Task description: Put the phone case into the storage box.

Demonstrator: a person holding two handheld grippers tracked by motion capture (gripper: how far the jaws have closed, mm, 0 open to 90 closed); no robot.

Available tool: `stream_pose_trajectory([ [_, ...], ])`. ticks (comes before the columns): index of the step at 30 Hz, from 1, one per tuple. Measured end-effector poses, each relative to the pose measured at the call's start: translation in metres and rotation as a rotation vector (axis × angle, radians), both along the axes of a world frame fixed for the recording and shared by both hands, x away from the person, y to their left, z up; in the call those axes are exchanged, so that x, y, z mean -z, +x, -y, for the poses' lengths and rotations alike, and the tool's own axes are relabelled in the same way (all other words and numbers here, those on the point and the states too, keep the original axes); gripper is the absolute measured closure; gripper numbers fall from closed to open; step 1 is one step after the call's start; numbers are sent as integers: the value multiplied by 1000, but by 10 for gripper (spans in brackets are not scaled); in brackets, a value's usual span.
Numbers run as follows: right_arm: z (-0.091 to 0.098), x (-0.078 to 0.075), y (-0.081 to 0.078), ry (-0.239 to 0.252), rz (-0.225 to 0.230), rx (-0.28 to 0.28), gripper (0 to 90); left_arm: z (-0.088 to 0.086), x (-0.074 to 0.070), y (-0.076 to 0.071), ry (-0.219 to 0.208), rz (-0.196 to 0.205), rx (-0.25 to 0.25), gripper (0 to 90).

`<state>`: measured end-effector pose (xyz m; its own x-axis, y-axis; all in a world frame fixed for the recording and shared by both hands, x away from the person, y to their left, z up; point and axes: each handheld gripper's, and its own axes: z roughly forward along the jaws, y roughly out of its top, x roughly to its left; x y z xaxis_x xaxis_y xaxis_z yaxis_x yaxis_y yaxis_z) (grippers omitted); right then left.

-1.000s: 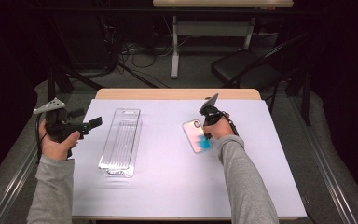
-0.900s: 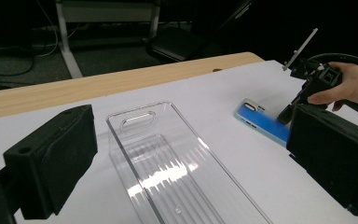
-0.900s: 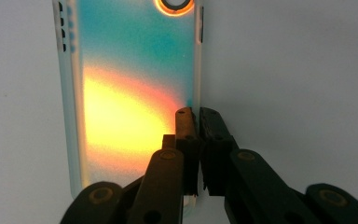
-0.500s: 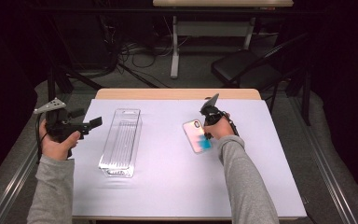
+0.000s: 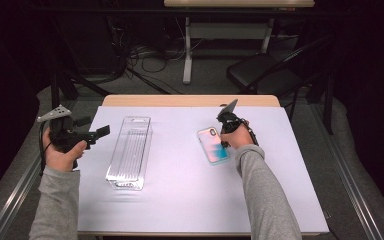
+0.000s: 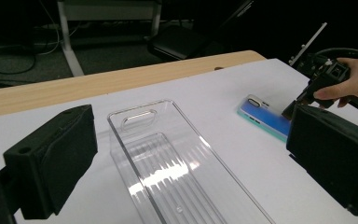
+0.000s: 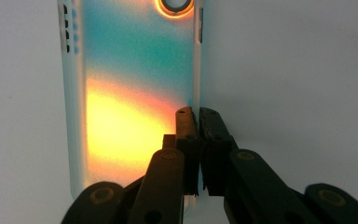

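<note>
On the right half of the table (image 5: 190, 200), toward the far edge, the phone (image 5: 213, 145) lies flat with its back up, and my right gripper (image 5: 223, 136) stands on its right long edge. The jaws are fully closed, and they pinch the thin side of the phone (image 7: 135, 93) between the tips, one tip above the case and one beside it on the cloth.

I think the step is to lift this phone by its edge. To do it well, I should keep the grip firm and raise slowly, because only a narrow rim is held and the phone may swing or slip. Tilting it up on its left edge first would be safer.

My left gripper (image 5: 97, 134) waits at the left edge with jaws wide open and nothing in them. The tray (image 5: 129, 152) lies between the two grippers, apart from the phone.

The phone case looks smooth and glossy, with teal and orange-pink colours and rounded corners. The tray (image 6: 182, 172) is clear hard plastic, long, with a ribbed floor. The table cover is matte and pale.
</note>
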<state>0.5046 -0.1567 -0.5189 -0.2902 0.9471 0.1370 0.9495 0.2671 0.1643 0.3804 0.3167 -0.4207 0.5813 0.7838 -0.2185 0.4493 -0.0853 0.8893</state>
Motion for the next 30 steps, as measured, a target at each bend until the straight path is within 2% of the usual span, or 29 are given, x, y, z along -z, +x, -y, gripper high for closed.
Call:
stream_pose_trajectory([
  [2,-1,-2,-1,-2,-6,9,876,1,0,0,0,-1,5,19],
  [3,0,-3,0,5,6,-5,876,2,0,0,-7,-1,8,19],
  [5,-2,-4,-2,29,22,2,876,3,-1,0,-13,-4,14,19],
  [8,-4,-7,-3,30,33,-19,876,5,-1,0,-24,-4,21,19],
  [9,-6,-8,-4,35,36,-9,876,6,-1,-1,-25,-6,23,19],
  [10,-7,-9,-4,33,46,-26,876,7,-1,-1,-22,-8,27,19],
  [11,-10,-10,-6,34,47,-15,876,8,-1,-1,-17,-10,30,19],
  [14,-13,-14,-8,42,77,-30,876,12,-1,0,-8,-18,35,19],
  [15,-14,-17,-8,40,71,-30,876,14,-1,0,-6,-19,34,19],
  [16,-16,-16,-9,77,115,-23,876,15,-1,0,-4,-20,36,19],
  [17,-16,-21,-9,44,96,-50,876,17,0,1,-5,-26,38,19],
  [18,-19,-22,-11,60,120,-38,876,18,0,1,-1,-30,39,19],
  [19,-20,-24,-12,62,126,-37,876,20,0,1,-1,-33,40,19],
  [20,-21,-25,-12,67,141,-52,876,22,1,1,7,-37,43,19],
  [21,-25,-30,-14,59,132,-46,876,24,1,1,7,-39,45,18],
  [22,-26,-29,-14,82,164,-55,876,25,2,2,7,-40,48,19],
  [26,-33,-36,-17,77,183,-75,876,30,2,2,18,-44,61,18],
  [30,-41,-40,-20,98,217,-85,876,34,2,2,17,-42,68,18],
])
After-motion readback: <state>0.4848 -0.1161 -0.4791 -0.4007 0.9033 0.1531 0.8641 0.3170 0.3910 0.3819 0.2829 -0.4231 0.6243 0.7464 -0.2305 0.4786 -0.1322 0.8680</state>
